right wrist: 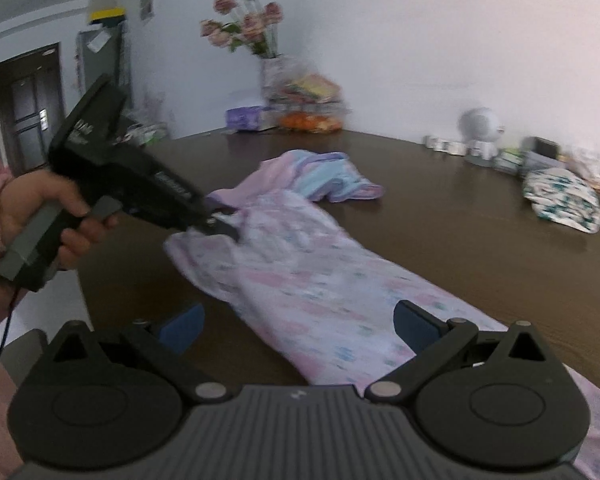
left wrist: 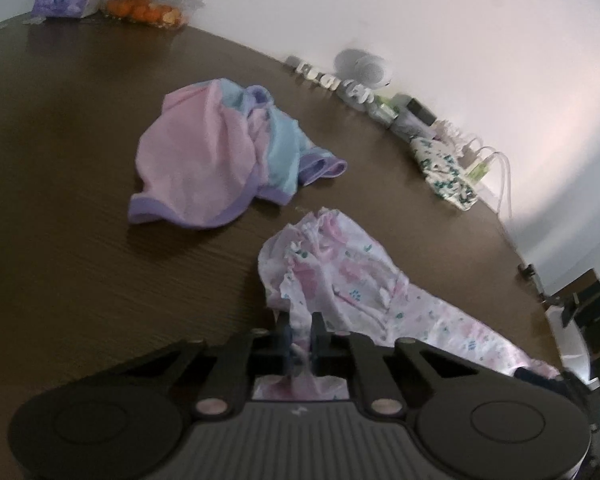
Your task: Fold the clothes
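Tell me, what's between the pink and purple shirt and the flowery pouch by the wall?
Nothing: in the left wrist view, only bare brown table lies between the pink and purple shirt and the flowery pouch.

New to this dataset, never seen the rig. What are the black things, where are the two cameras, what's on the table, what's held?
No robot here: a person holds a handheld two-finger claw in each hand, and each claw carries a fisheye camera looking along its fingers.

The left wrist view shows the left claw shut on an edge of the floral garment. The right wrist view shows the right claw open above the same garment, holding nothing. It also shows the person's hand gripping the left claw.

On the brown table there is also a crumpled pink, blue and purple garment. Snack packs, a flower vase and small clutter line the wall.
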`<action>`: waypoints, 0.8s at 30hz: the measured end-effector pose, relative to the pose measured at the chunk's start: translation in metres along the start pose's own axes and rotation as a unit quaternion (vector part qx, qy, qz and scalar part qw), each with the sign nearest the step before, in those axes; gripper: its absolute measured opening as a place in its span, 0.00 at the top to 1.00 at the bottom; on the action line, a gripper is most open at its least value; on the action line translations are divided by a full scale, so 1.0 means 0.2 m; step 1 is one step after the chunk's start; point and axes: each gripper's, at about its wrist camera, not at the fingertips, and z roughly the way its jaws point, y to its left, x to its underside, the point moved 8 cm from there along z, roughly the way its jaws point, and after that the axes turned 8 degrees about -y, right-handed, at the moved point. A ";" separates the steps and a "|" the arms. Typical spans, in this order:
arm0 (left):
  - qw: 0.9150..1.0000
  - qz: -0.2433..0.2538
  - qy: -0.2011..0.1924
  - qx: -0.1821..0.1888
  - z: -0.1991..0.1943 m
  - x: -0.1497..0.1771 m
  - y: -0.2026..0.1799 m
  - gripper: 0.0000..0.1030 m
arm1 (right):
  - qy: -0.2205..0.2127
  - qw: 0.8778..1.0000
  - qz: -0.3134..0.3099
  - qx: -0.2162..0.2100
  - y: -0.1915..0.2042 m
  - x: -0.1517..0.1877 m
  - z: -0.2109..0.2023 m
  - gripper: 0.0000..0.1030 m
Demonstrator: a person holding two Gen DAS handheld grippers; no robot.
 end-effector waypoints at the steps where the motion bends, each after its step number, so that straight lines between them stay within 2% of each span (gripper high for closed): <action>1: 1.000 0.001 -0.004 0.006 -0.01 -0.01 -0.02 0.94 | 0.005 1.000 -0.003 -0.006 0.03 -0.01 0.03 0.00; 5: 0.999 0.016 -0.018 0.024 -0.07 -0.06 -0.09 0.95 | 0.014 0.999 -0.036 -0.013 0.14 -0.05 0.17 0.00; 9: 0.998 0.045 -0.026 0.031 -0.11 -0.11 -0.17 0.95 | 0.022 0.996 -0.087 0.019 0.27 -0.07 0.30 0.00; 13: 0.996 0.076 -0.024 0.036 -0.12 -0.13 -0.25 0.95 | 0.030 0.988 -0.128 0.079 0.38 -0.06 0.41 0.01; 15: 0.995 0.087 -0.022 0.042 -0.12 -0.13 -0.27 0.95 | 0.036 0.979 -0.159 0.120 0.43 -0.05 0.46 0.01; 17: 0.994 0.095 -0.021 0.049 -0.14 -0.13 -0.29 0.95 | 0.044 0.967 -0.194 0.158 0.46 -0.04 0.51 0.12; 18: 0.994 0.098 -0.021 0.052 -0.15 -0.13 -0.29 0.95 | 0.050 0.962 -0.206 0.170 0.48 -0.03 0.53 0.26; 19: 0.993 0.100 -0.021 0.055 -0.16 -0.13 -0.30 0.95 | 0.051 0.958 -0.215 0.180 0.49 -0.03 0.54 0.34; 21: 0.993 0.101 -0.021 0.059 -0.16 -0.13 -0.30 0.95 | 0.064 0.949 -0.232 0.202 0.50 -0.03 0.57 0.63; 24: 0.992 0.108 -0.021 0.064 -0.18 -0.12 -0.30 0.91 | 0.065 0.958 -0.200 0.196 0.48 -0.04 0.57 0.84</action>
